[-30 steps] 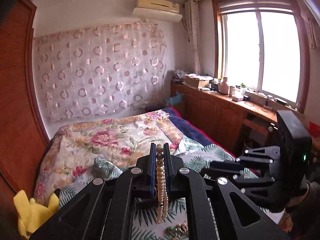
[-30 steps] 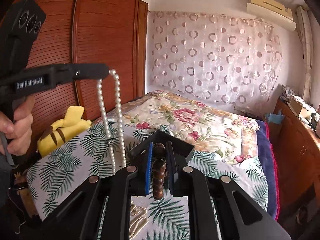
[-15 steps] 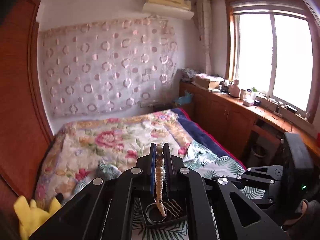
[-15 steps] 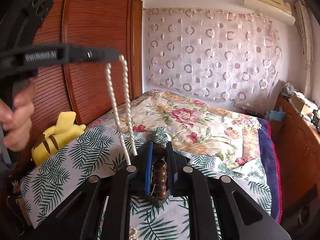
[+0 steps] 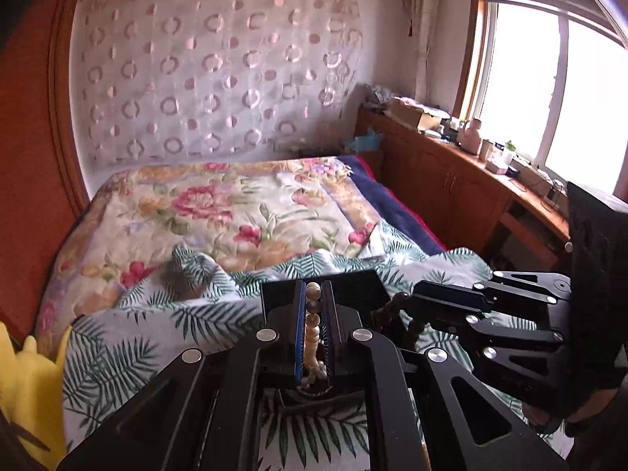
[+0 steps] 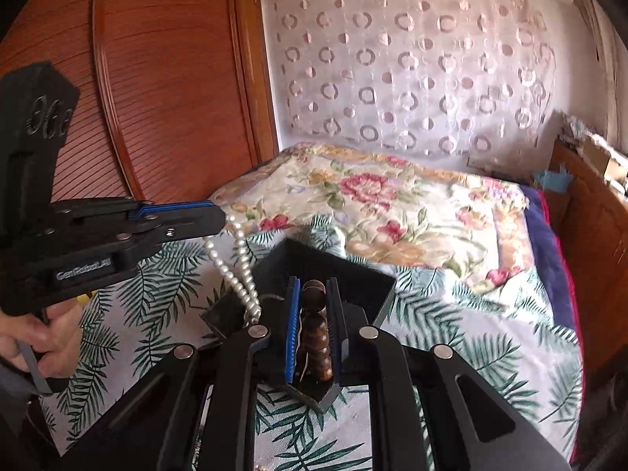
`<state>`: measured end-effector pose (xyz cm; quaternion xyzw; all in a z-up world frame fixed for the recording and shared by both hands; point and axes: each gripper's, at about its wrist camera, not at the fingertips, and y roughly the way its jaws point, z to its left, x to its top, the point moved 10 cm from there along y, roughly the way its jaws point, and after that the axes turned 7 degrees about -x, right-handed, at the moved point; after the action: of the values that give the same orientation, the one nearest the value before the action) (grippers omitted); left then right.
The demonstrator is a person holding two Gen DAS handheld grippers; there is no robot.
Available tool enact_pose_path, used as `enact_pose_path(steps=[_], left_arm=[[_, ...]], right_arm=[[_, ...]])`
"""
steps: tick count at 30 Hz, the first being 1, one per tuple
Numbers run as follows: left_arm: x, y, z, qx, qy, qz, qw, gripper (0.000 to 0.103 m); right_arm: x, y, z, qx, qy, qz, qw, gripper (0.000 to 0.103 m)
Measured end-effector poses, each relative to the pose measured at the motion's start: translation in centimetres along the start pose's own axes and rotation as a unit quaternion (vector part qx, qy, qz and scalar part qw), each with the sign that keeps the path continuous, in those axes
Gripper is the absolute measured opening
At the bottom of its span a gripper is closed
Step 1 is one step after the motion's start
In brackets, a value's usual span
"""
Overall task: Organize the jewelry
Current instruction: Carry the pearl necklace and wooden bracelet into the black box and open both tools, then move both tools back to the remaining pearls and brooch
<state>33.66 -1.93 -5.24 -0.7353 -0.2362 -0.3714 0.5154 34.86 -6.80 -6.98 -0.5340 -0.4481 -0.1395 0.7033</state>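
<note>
Left claw (image 5: 313,327) pinched pearl strand (image 6: 235,274); right claw (image 6: 312,327) pinched wooden beads (image 6: 314,333). Both hung above the black tray (image 6: 345,274). Next, probably: lower, release inside.

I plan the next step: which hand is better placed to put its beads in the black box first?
Probably left: its gripper holds the pearls, which already hang into the box. The right gripper's wooden beads look higher.
</note>
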Motion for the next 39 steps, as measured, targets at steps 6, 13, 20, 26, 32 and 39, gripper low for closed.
enact_pose_path(steps=[6, 13, 20, 26, 32, 39], left_arm=[[-1.7, 0.5, 0.3, -0.005, -0.005, 0.009, 0.9999, 0.007], [-3.0, -0.4, -0.2, -0.006, 0.003, 0.009, 0.9999, 0.033], [-6.0, -2.4, -0.8, -0.007, 0.012, 0.002, 0.9999, 0.072], [-9.2, -3.9, -1.1, 0.006, 0.024, 0.003, 0.9997, 0.088], [-12.8, -5.1, -1.7, -0.006, 0.007, 0.017, 0.9998, 0.088], [-16.4, -5.1, -3.4, -0.018, 0.005, 0.049, 0.9986, 0.088]], right_arm=[[-1.0, 1.4, 0.2, 0.006, 0.010, 0.019, 1.000, 0.015], [-1.0, 0.8, 0.5, 0.008, 0.006, 0.014, 1.000, 0.037], [-2.5, -2.1, 0.8, 0.004, -0.004, 0.003, 1.000, 0.037], [-7.1, -4.5, 2.3, 0.008, -0.032, 0.018, 0.999, 0.037], [-11.9, -5.3, 3.3, 0.010, -0.047, 0.046, 0.998, 0.037], [-15.0, -6.7, 3.8, 0.009, -0.039, 0.058, 0.997, 0.037]])
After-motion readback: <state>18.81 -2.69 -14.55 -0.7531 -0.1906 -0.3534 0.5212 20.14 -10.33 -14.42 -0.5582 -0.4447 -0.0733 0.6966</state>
